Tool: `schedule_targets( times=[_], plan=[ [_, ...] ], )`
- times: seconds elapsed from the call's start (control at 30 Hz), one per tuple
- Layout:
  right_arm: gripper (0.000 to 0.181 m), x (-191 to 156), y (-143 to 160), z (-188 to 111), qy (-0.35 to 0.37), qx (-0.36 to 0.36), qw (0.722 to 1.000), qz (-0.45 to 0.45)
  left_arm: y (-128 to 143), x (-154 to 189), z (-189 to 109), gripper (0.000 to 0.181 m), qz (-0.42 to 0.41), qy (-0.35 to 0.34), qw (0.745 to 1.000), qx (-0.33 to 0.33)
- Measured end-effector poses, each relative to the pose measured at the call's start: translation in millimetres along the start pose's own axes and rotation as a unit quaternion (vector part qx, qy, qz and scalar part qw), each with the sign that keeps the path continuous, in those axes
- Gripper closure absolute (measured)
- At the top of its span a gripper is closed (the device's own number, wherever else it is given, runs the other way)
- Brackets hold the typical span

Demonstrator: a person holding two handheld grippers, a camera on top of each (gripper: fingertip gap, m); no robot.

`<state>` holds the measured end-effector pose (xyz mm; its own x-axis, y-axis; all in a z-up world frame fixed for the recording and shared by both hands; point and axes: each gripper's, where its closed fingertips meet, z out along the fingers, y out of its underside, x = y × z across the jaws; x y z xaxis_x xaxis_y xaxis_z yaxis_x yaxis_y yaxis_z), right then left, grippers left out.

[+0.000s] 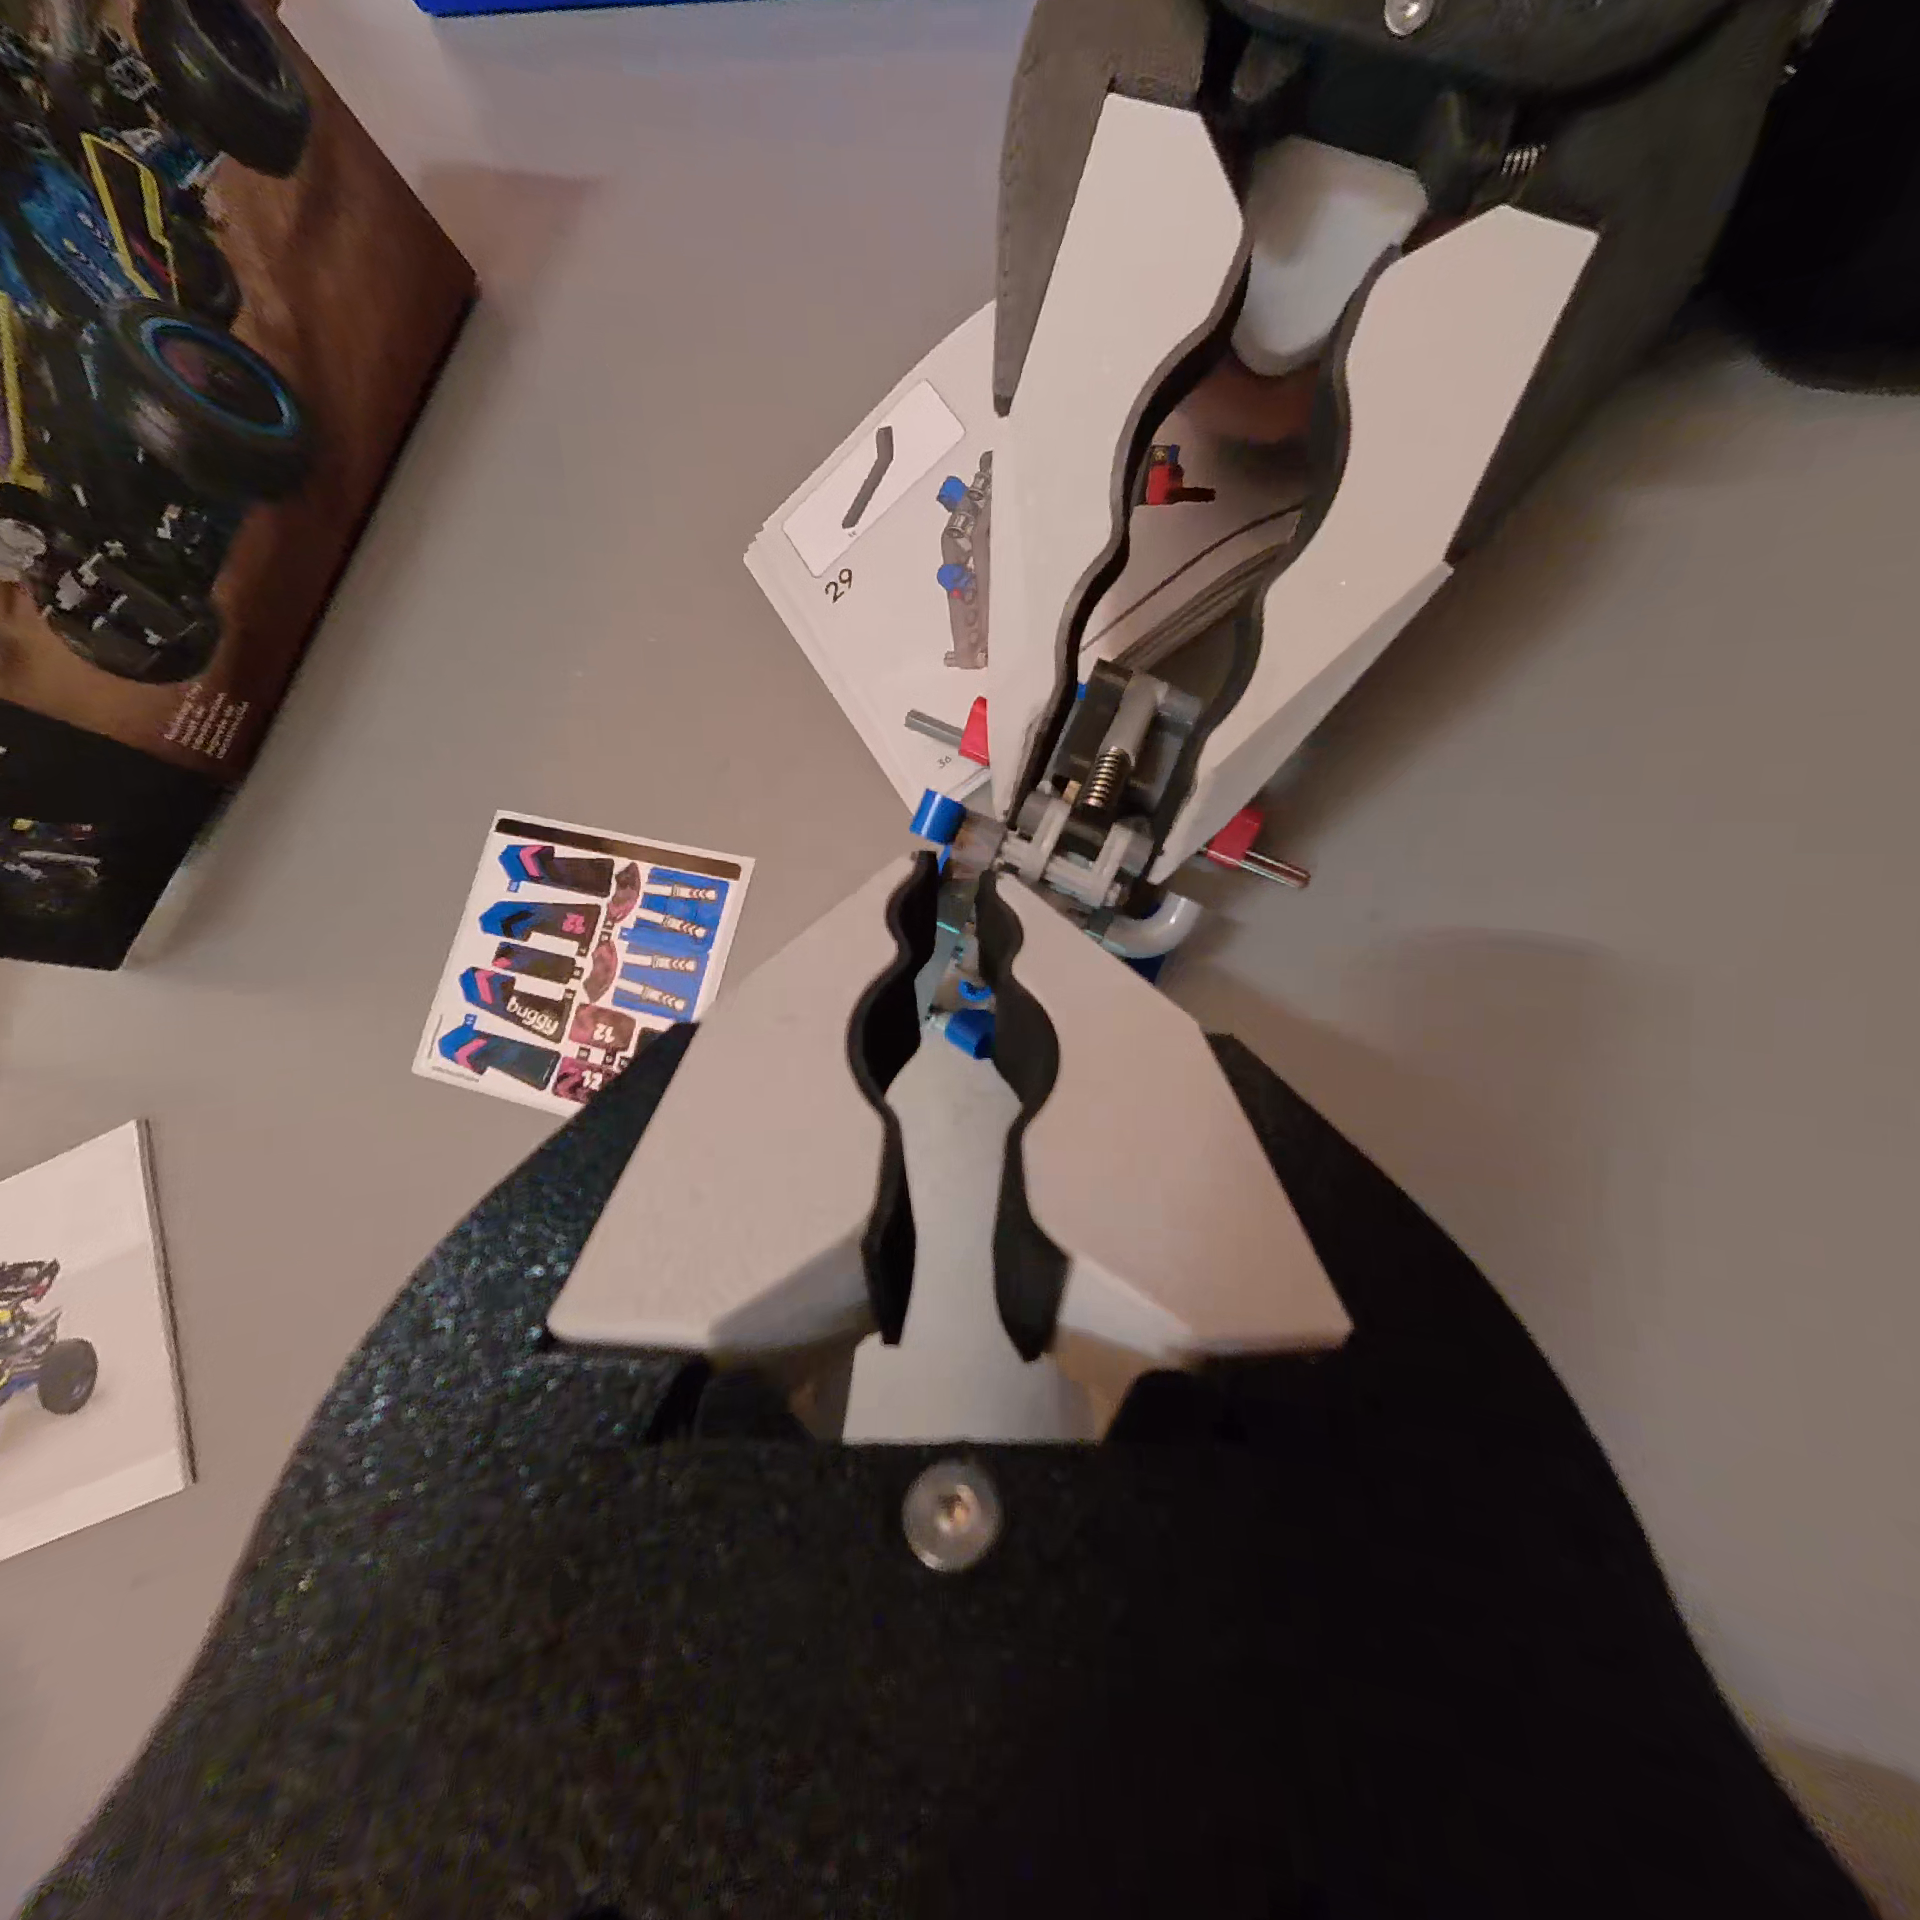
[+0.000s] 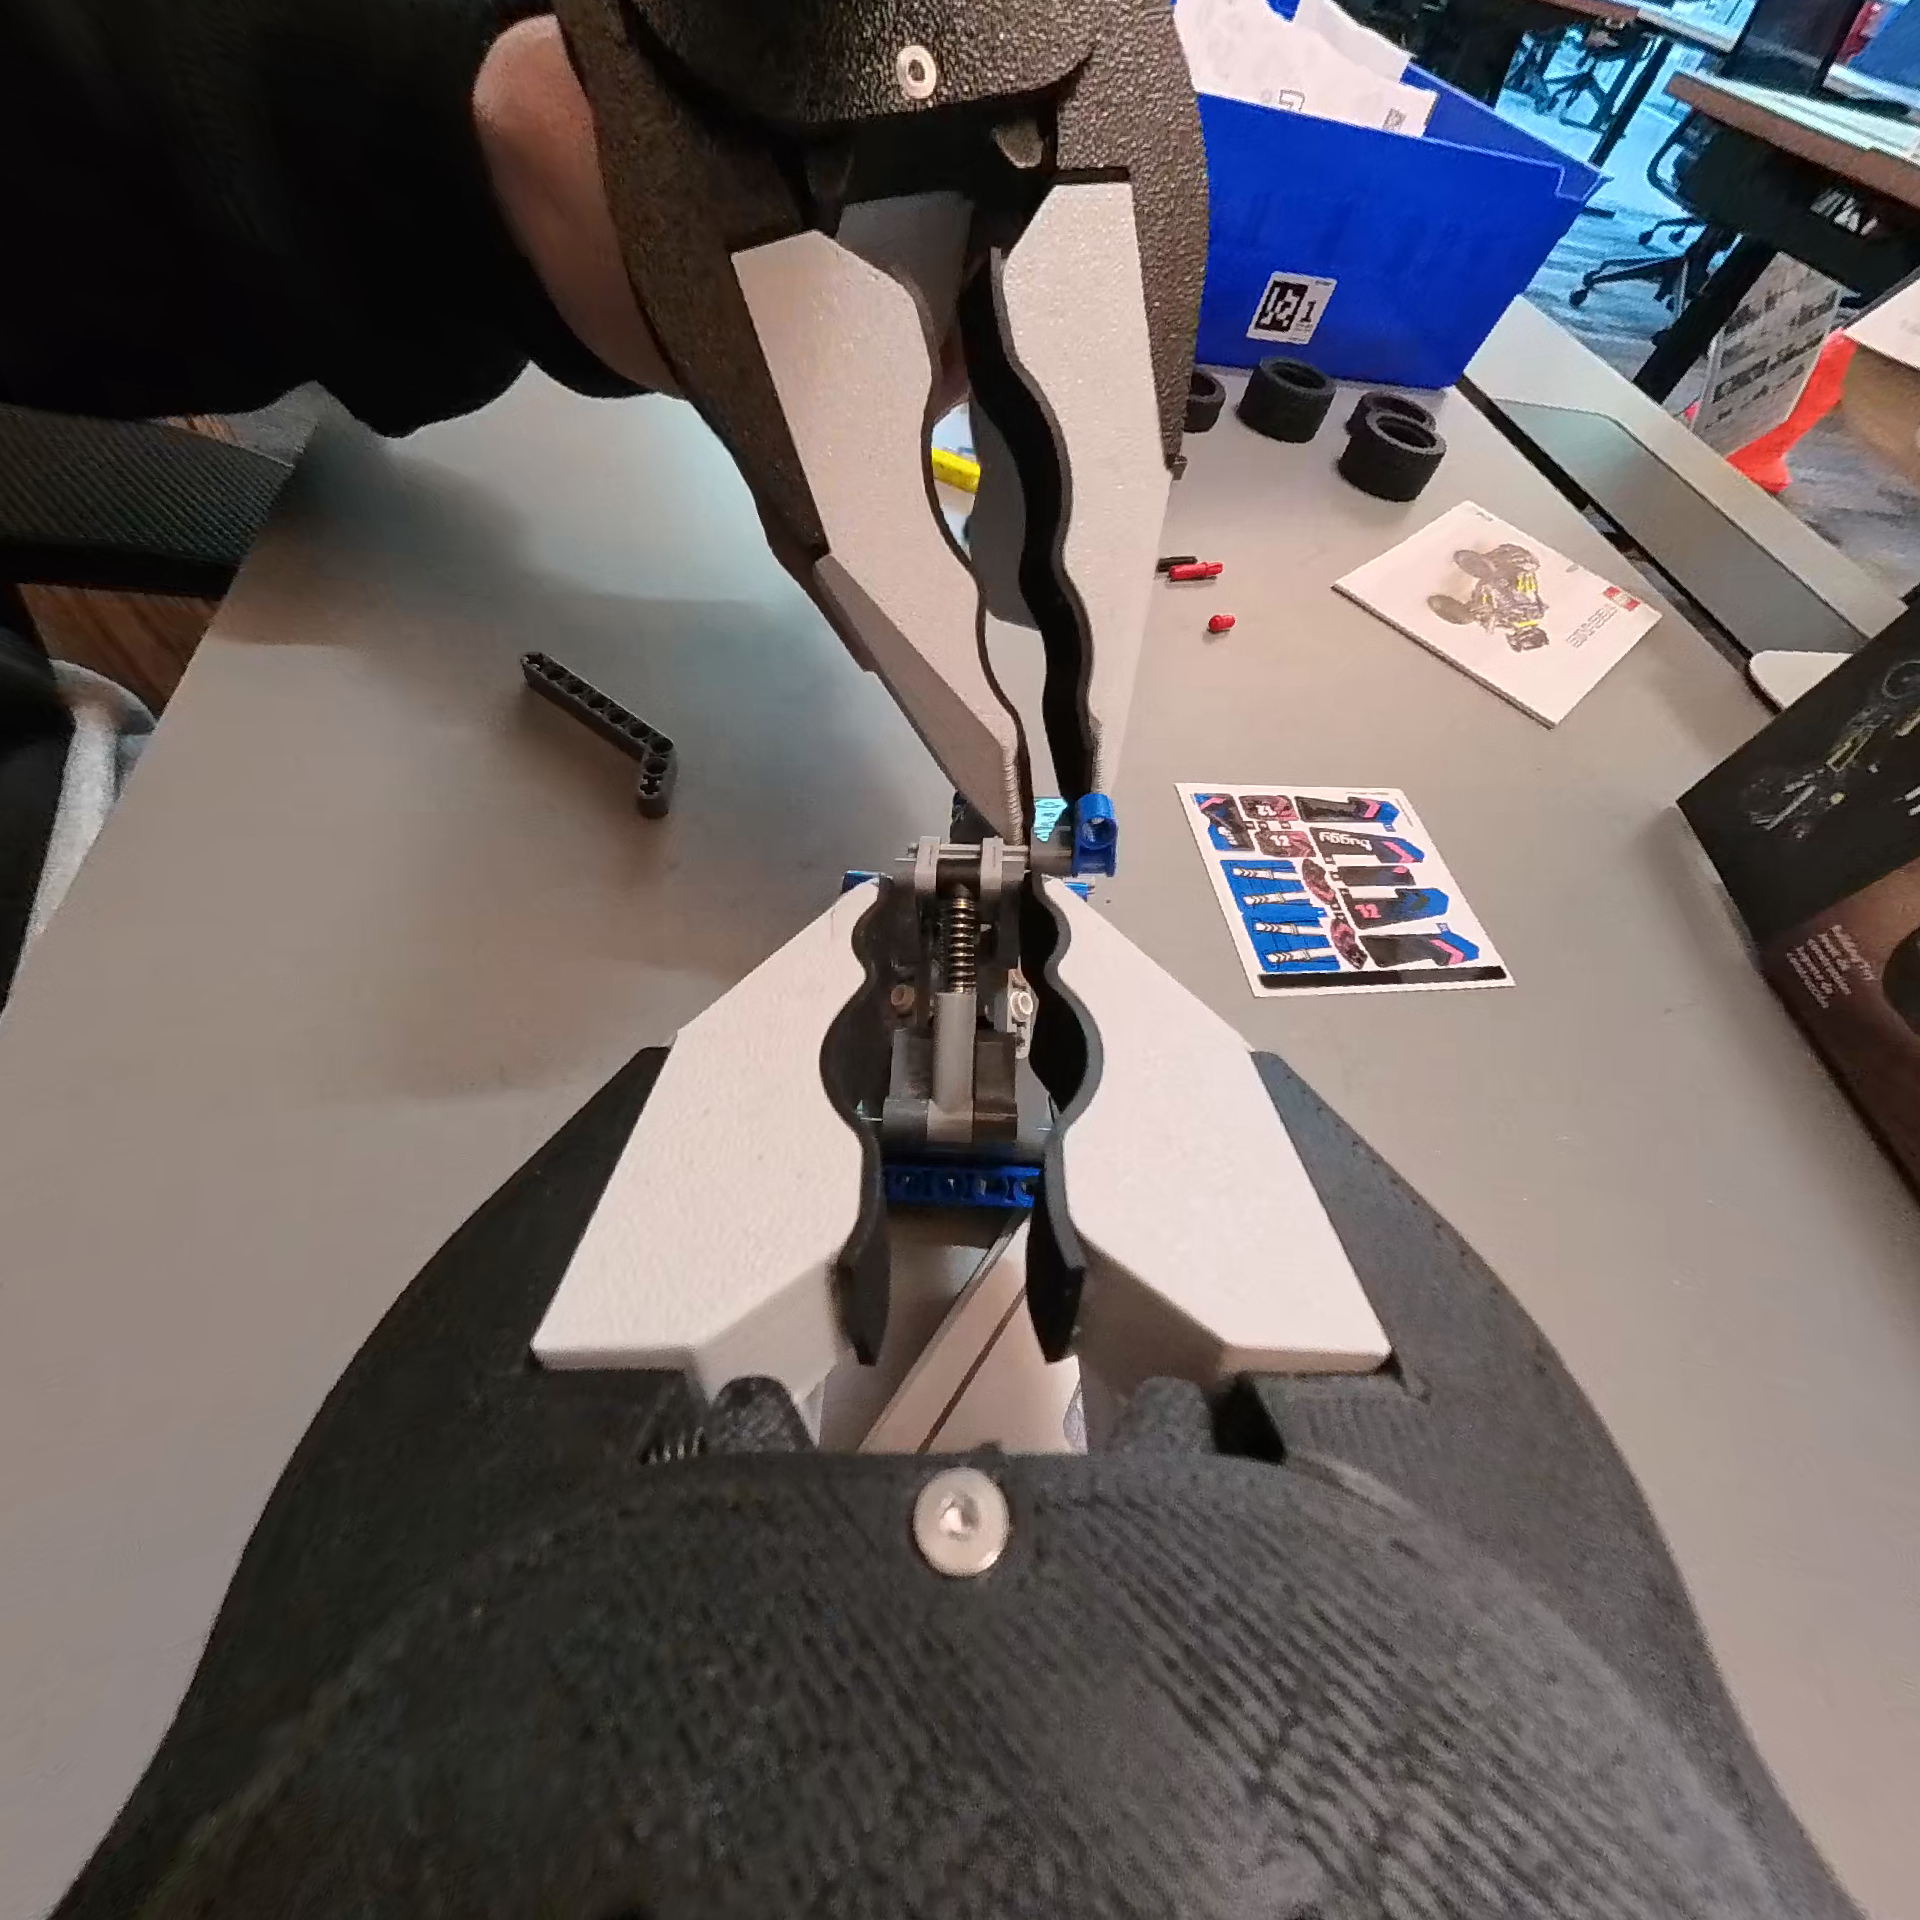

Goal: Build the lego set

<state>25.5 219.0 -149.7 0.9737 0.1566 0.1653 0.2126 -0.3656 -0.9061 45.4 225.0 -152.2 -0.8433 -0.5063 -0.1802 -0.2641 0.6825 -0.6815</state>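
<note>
a light, stiff but pull-apart lego subassembly (image 2: 961, 997) is clamped at its frame by the right gripper (image 2: 961, 935); the left gripper (image 1: 951, 894) is pinched on its small axle end.

Setting: office or lab workspace. Evidence: grey counter (image 2: 416, 935); blue bin (image 2: 1382, 249) with tag, upper right of right wrist view; further desks (image 2: 1787, 135) and rolling chairs (image 2: 1662, 239) behind, far upper right.

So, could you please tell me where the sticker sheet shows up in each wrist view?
Left wrist view: sticker sheet lies left of centre, beside the left gripper.
Right wrist view: sticker sheet lies right of centre on the table.
Shared landmark: the blue connector on the lego assembly.
</note>
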Motion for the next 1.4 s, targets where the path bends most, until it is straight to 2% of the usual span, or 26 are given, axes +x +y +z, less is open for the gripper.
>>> schedule_targets(
  times=[0.13,0.27,0.37,0.53,0.6,0.73,0.8,0.87,1.0,1.1,1.2,1.3,1.37,1.4],
  plan=[
    [0.159,0.4,-1.9,-1.2,-0.002,0.008,1.000,0.008,-2.8,-0.2,-1.0,0.178,-0.065,0.025,0.997,0.031],
    [0.159,0.5,-1.2,0.3,0.001,0.004,1.000,0.004,-1.6,-0.6,-0.2,0.178,-0.085,0.033,0.995,0.041],
    [0.159,1.6,-0.8,0.0,0.003,0.003,1.000,0.006,-1.7,-1.9,1.0,0.178,-0.079,0.025,0.996,0.039],
    [0.159,2.1,0.6,-0.3,0.004,0.000,1.000,0.006,-0.7,-2.4,1.5,0.177,0.011,-0.022,1.000,0.002],
    [0.160,2.0,0.4,-0.1,0.003,0.000,1.000,0.005,-0.7,-2.6,1.5,0.177,0.023,-0.030,0.999,-0.003],
    [0.159,1.0,-0.9,-0.4,0.001,0.004,1.000,0.008,-2.1,-1.9,0.4,0.178,-0.075,0.021,0.996,0.040],
    [0.159,1.4,-0.6,1.3,0.005,0.000,1.000,0.005,-0.5,-2.3,1.1,0.178,-0.096,0.030,0.994,0.044],
    [0.159,1.8,-0.6,1.4,0.007,0.000,1.000,0.003,-0.6,-2.7,1.2,0.178,-0.085,0.023,0.995,0.040],
    [0.159,2.7,0.5,0.9,0.008,-0.001,1.000,0.004,-0.9,-4.1,1.5,0.177,0.008,-0.027,1.000,-0.001],
    [0.159,3.1,0.9,0.9,0.009,-0.002,1.000,0.005,-1.0,-4.5,1.6,0.177,0.000,-0.028,1.000,0.004],
    [0.159,2.4,-0.8,0.1,0.006,0.004,1.000,0.007,-2.8,-3.2,0.3,0.178,-0.073,0.014,0.996,0.046],
    [0.159,1.4,-0.8,1.4,0.005,0.002,1.000,0.003,-1.6,-2.4,0.7,0.178,-0.109,0.034,0.991,0.063],
    [0.159,2.1,-0.5,1.5,0.006,0.002,1.000,0.006,-0.8,-3.9,1.6,0.178,-0.091,0.023,0.994,0.058],
    [0.159,2.8,0.2,1.9,0.008,-0.001,1.000,0.006,-0.5,-4.5,1.8,0.178,-0.055,0.004,0.998,0.042]
  ],
)
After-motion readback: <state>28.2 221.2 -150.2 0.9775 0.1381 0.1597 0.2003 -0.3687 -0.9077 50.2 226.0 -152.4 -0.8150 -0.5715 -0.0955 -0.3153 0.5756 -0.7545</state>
